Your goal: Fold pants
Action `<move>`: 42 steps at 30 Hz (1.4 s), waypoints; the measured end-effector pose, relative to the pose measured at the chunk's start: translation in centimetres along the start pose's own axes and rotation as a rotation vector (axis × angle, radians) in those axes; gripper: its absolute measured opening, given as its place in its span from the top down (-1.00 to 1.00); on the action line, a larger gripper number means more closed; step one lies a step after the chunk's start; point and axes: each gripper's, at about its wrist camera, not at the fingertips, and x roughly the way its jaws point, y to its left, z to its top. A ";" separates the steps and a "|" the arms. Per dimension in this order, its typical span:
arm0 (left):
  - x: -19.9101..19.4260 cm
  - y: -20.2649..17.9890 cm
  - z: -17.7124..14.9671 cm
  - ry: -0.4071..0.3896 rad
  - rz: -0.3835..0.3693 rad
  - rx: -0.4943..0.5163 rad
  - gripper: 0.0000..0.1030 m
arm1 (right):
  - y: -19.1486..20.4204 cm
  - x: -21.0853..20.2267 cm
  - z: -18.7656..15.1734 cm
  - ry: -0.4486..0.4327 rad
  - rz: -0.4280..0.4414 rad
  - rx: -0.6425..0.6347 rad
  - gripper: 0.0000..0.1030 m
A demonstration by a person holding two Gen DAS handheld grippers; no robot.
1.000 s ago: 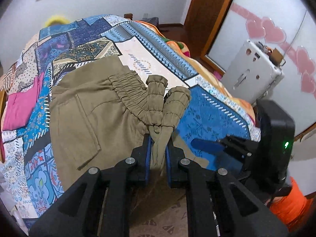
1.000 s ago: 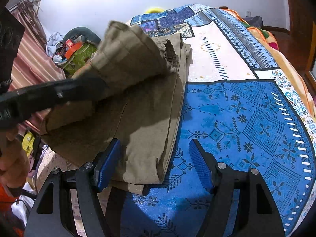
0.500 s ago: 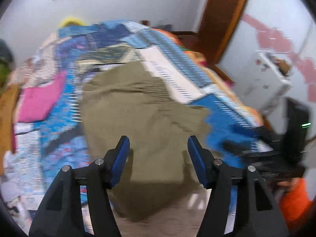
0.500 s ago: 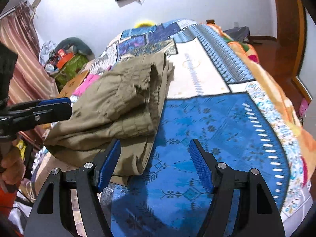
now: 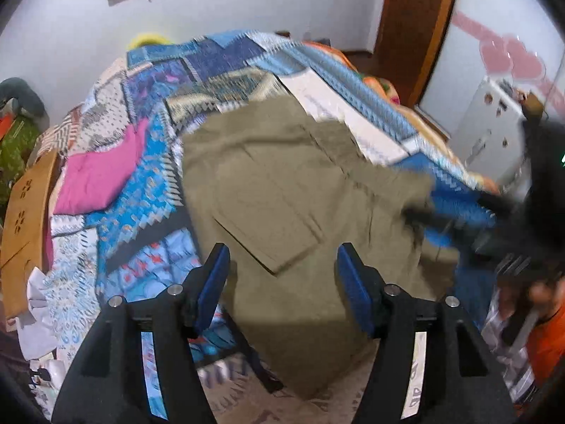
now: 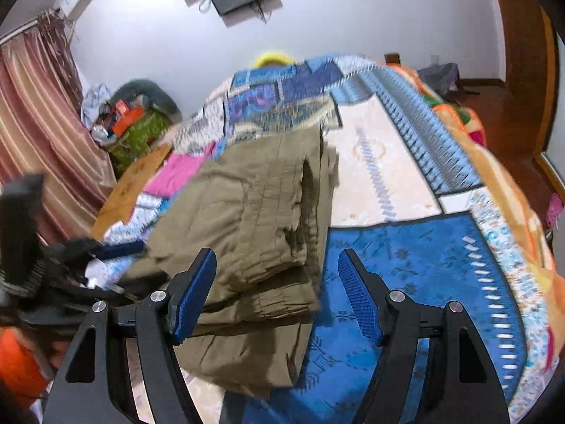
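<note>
The olive-green pants (image 5: pixel 289 194) lie folded on the patchwork bedspread, the near end hanging over the bed's front edge. They also show in the right wrist view (image 6: pixel 254 226) as a stacked bundle with the elastic waistband on top. My left gripper (image 5: pixel 280 282) is open and empty, just above the pants' near end. My right gripper (image 6: pixel 277 293) is open and empty, over the bundle's near right corner. The right gripper shows blurred at the right in the left wrist view (image 5: pixel 469 215); the left gripper shows at the left in the right wrist view (image 6: pixel 116 249).
A pink cloth (image 5: pixel 102 173) lies on the bedspread (image 5: pixel 148 176) left of the pants. A wooden board (image 5: pixel 24 229) stands at the bed's left side. A white cabinet (image 5: pixel 494 141) and wooden door are at the right. Clutter and a curtain (image 6: pixel 39 134) are at the far left.
My left gripper let go of the pant-leg cuffs and opened; the cuffs now lie on the folded bundle. Both grippers pulled back and rose from the pants.
</note>
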 end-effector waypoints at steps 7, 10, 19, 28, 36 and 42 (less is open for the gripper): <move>0.8 4.3 3.8 -0.046 0.107 -0.027 -0.41 | -0.7 2.3 -2.4 0.093 0.040 0.017 -0.34; 2.5 6.7 5.7 -0.050 0.118 -0.076 -0.42 | -0.7 2.1 -2.3 0.091 0.040 0.008 -0.34; 10.3 11.3 9.3 0.064 0.094 -0.150 -0.41 | -0.9 2.1 -2.3 0.086 0.058 0.017 -0.35; 14.7 12.3 9.2 0.115 -0.088 -0.215 0.56 | -1.1 2.3 -2.2 0.081 0.075 0.013 -0.39; 13.7 11.6 8.6 0.100 0.014 -0.195 0.77 | -1.3 2.1 -1.6 0.074 0.074 0.023 -0.40; 10.7 11.4 5.5 0.123 0.201 -0.236 0.78 | -1.6 0.9 -0.6 0.023 -0.005 0.012 -0.40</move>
